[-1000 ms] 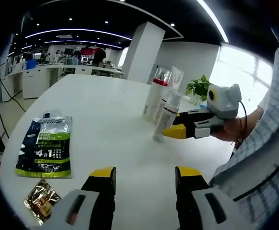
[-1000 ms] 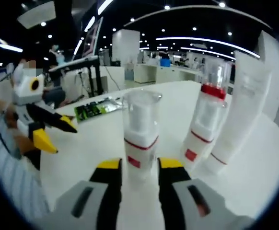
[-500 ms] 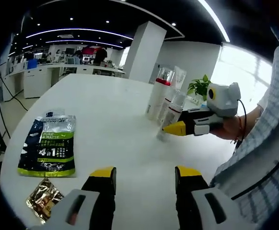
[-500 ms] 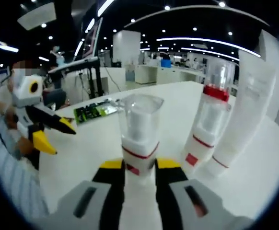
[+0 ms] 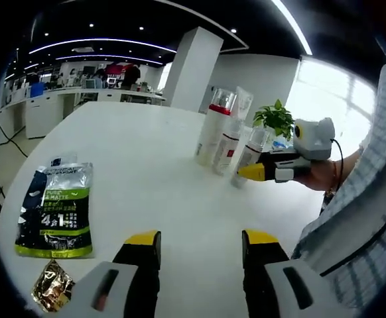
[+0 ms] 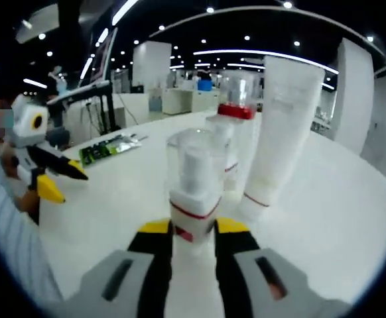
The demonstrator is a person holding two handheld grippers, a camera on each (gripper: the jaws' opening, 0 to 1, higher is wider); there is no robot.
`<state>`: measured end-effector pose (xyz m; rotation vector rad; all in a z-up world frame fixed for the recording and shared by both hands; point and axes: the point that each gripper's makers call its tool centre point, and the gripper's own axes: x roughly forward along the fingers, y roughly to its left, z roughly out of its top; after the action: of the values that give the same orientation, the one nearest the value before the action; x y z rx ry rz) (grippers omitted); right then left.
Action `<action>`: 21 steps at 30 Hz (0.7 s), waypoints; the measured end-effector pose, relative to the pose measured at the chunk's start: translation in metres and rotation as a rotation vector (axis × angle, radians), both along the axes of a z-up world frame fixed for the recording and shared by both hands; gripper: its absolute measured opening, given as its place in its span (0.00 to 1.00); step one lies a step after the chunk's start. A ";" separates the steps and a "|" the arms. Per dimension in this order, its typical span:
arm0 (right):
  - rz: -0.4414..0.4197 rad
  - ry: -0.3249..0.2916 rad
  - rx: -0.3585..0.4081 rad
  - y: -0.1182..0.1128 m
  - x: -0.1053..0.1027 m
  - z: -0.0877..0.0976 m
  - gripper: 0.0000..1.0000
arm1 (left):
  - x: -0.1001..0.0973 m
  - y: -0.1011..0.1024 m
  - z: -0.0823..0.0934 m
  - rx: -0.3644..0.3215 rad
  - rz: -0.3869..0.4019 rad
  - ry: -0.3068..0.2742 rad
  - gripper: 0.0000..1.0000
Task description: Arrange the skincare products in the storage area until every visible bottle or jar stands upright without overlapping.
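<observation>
White tabletop (image 5: 146,172) in an open office, green pouch (image 5: 52,211) and gold sachet (image 5: 52,291) lying well apart from the bottles. Right gripper (image 6: 193,232) clenched low on small pump bottle (image 6: 194,195), upright, just beside red-collared bottle (image 6: 236,142) and white tube (image 6: 276,132). Left gripper (image 5: 199,242) hanging released, holding nothing. Risk: nudging either neighbour over if swung sideways; tipping if let go tilted.

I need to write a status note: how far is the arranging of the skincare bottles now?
Done: the red-collared pump bottle and the white tube stand upright together on the table. In hand: the right gripper is shut on a small clear-capped bottle, held upright beside them. Left: setting it down clear of the others. The left gripper is open and idle.
</observation>
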<state>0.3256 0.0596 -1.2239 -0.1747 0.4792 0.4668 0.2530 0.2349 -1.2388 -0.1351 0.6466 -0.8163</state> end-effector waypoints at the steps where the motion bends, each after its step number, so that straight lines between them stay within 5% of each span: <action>1: -0.010 -0.003 -0.001 -0.003 0.002 0.000 0.22 | 0.000 0.000 -0.001 0.000 -0.001 0.000 0.51; 13: -0.083 -0.042 -0.026 -0.021 0.031 -0.001 0.23 | -0.006 0.004 -0.006 0.013 -0.002 0.023 0.50; 21: -0.071 -0.011 -0.024 -0.023 0.023 -0.005 0.30 | -0.006 0.005 -0.008 0.012 -0.003 0.032 0.50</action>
<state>0.3483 0.0369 -1.2292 -0.1828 0.4786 0.3902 0.2467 0.2397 -1.2467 -0.1368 0.6819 -0.8140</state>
